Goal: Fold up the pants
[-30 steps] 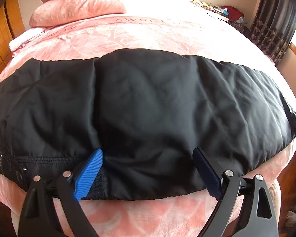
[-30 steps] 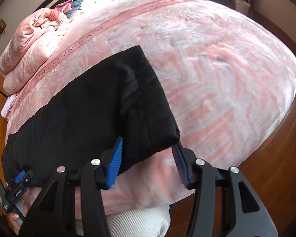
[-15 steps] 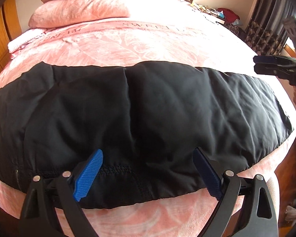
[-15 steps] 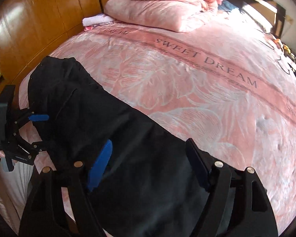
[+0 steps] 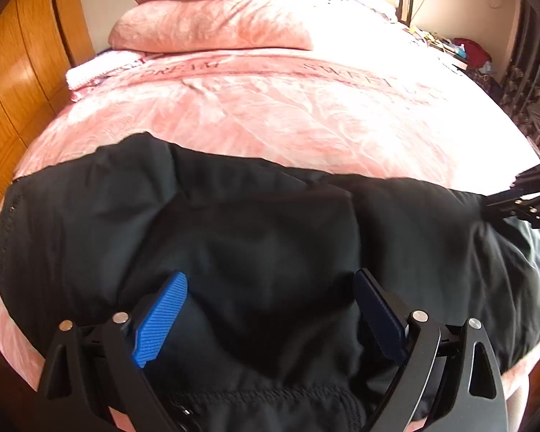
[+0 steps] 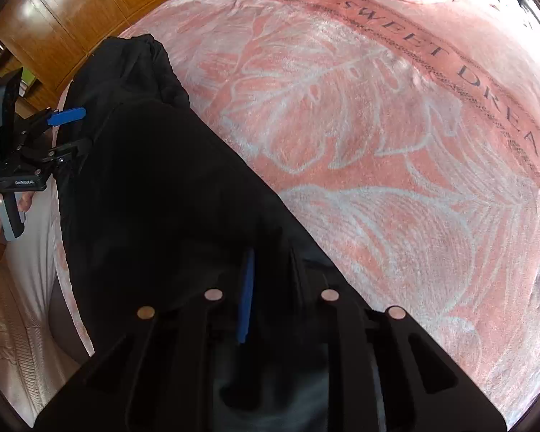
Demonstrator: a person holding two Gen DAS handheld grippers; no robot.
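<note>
Now both tools are working over the black pants (image 5: 270,237) on the pink bed (image 5: 306,115).
Nearest, the right tool (image 6: 270,288) is pinching black fabric, fingers almost together; at ten o'clock in its view, the left tool (image 5: 270,309) is hovering with fingers spread wide, holding nothing. Pants are lying along the bed's near edge; pillows (image 5: 216,25) are sitting at twelve o'clock, farthest.
</note>
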